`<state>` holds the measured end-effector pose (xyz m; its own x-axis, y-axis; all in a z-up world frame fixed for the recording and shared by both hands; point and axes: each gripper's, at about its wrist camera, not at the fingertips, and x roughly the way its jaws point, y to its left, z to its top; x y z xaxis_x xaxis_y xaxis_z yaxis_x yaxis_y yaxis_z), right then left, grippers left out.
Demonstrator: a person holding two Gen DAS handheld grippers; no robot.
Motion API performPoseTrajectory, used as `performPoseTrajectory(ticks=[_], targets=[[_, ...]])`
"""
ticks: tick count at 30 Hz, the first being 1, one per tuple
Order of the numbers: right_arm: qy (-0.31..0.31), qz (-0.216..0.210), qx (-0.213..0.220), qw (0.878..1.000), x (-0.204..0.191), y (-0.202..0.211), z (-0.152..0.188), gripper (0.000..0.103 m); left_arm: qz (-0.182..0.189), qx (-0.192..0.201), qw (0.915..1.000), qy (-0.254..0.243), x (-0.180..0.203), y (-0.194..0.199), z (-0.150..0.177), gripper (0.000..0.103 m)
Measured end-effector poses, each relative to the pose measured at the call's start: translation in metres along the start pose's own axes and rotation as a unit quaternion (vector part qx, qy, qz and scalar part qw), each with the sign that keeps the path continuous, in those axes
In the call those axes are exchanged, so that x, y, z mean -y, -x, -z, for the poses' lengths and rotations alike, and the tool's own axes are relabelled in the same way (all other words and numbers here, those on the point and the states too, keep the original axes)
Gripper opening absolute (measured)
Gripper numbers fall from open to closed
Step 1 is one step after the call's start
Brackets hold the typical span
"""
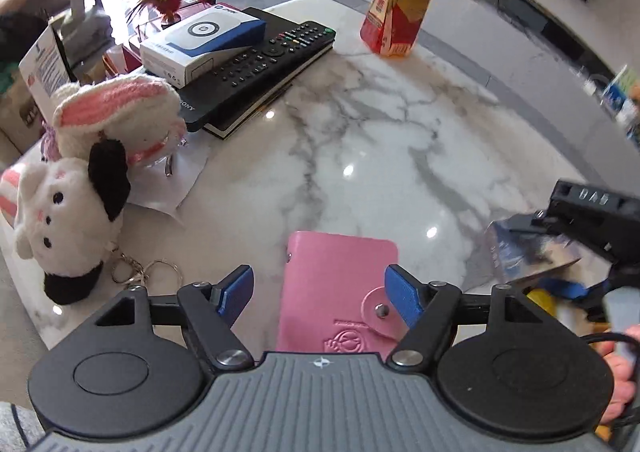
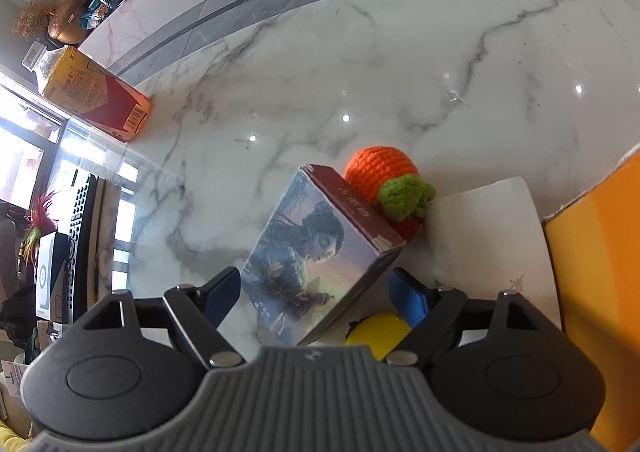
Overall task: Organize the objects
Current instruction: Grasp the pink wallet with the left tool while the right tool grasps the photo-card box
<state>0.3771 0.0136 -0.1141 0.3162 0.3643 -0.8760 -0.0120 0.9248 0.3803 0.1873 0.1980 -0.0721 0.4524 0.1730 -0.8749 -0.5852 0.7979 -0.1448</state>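
Here, in the left wrist view, the left gripper (image 1: 318, 292) points down at a pink wallet (image 1: 340, 292) lying flat on the marble table (image 1: 380, 132). Its 2 blue fingers (image 1: 236, 292) stand wide apart, one on each side of the wallet, and no pad presses on it, so nothing is held. The risk, as I judge it, is that the thin wallet slides on the glossy stone or that the snap flap catches a pad if the fingers close too high. Beyond it lie a black remote (image 1: 264, 64) with a blue-and-white box (image 1: 200, 44) on top, 2 plush toys (image 1: 80, 188) at the left, and a drink bottle (image 1: 400, 0) further back. The lower end of the wallet is hidden under the gripper body, and the right gripper (image 1: 592, 220) at the right edge is blurred.

In the right wrist view, the right gripper (image 2: 316, 292) is likewise open, its fingers straddling an illustrated box (image 2: 312, 252) without pressing on it. The box stands tilted against a crocheted orange toy (image 2: 384, 180); closing on it could tip it or roll the toy away. A yellow object (image 2: 378, 332) beneath the right finger is mostly covered, and I cannot tell what it is. An orange panel (image 2: 600, 292) is cut off at the edge.
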Motion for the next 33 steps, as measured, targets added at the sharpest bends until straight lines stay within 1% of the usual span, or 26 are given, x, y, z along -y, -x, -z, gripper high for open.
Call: performPoseTrajectory(ticks=[1, 2, 3, 4, 5, 7, 11, 13, 15, 17, 18, 20, 21, 22, 26, 28, 33], targets=[[-0.003, -0.002, 0.000, 1.000, 0.001, 0.000, 0.000, 0.083, -0.004, -0.007, 0.9999, -0.014, 0.004, -0.004, 0.003, 0.084], [-0.005, -0.003, 0.000, 1.000, 0.002, 0.001, 0.000, 0.083, 0.005, -0.013, 0.9998, -0.013, 0.005, -0.007, 0.006, 0.084], [-0.004, -0.004, 0.000, 1.000, 0.002, 0.001, 0.001, 0.083, 0.022, -0.020, 0.9995, -0.004, 0.004, -0.009, 0.007, 0.084], [-0.002, -0.004, -0.001, 1.000, 0.002, 0.001, 0.001, 0.083, 0.039, -0.026, 0.9989, 0.003, 0.003, -0.009, 0.009, 0.086], [0.000, -0.004, -0.001, 1.000, 0.001, 0.001, 0.001, 0.083, 0.043, -0.024, 0.9988, 0.002, 0.004, -0.009, 0.010, 0.086], [0.002, -0.005, -0.001, 1.000, 0.002, 0.002, 0.001, 0.083, 0.038, -0.021, 0.9989, -0.016, 0.008, -0.010, 0.013, 0.086], [-0.002, -0.014, -0.009, 1.000, 0.001, 0.001, 0.002, 0.083, 0.015, -0.021, 0.9986, -0.046, 0.018, -0.016, 0.018, 0.086], [0.009, -0.009, -0.011, 1.000, -0.002, 0.001, 0.003, 0.083, 0.010, -0.025, 0.9979, -0.060, 0.021, -0.019, 0.021, 0.091], [0.014, -0.007, -0.009, 1.000, -0.004, 0.001, 0.004, 0.083, 0.008, -0.025, 0.9978, -0.061, 0.022, -0.021, 0.023, 0.093], [0.015, -0.002, 0.000, 1.000, -0.003, 0.002, 0.006, 0.083, 0.012, -0.031, 0.9982, -0.050, 0.019, -0.024, 0.023, 0.094], [0.014, 0.003, 0.007, 1.000, -0.003, 0.003, 0.007, 0.082, 0.012, -0.027, 0.9984, -0.049, 0.019, -0.024, 0.024, 0.095], [0.017, 0.013, 0.018, 1.000, -0.003, 0.004, 0.008, 0.076, 0.008, -0.026, 0.9979, -0.058, 0.021, -0.025, 0.025, 0.095], [0.021, 0.010, 0.019, 1.000, -0.004, 0.004, 0.007, 0.068, 0.005, -0.025, 0.9975, -0.066, 0.022, -0.025, 0.026, 0.095], [0.020, 0.004, 0.016, 1.000, -0.003, 0.003, 0.007, 0.064, 0.002, -0.024, 0.9970, -0.074, 0.024, -0.025, 0.027, 0.095], [-0.002, -0.011, 0.017, 1.000, 0.002, 0.005, 0.007, 0.059, 0.002, -0.011, 0.9971, -0.075, 0.024, -0.023, 0.031, 0.093], [-0.009, -0.023, 0.023, 0.999, 0.005, 0.008, 0.009, 0.052, 0.003, -0.007, 0.9968, -0.080, 0.024, -0.021, 0.031, 0.093], [-0.001, -0.043, 0.040, 0.998, 0.003, 0.018, 0.013, 0.041, 0.006, -0.001, 0.9963, -0.086, 0.023, -0.017, 0.033, 0.090]])
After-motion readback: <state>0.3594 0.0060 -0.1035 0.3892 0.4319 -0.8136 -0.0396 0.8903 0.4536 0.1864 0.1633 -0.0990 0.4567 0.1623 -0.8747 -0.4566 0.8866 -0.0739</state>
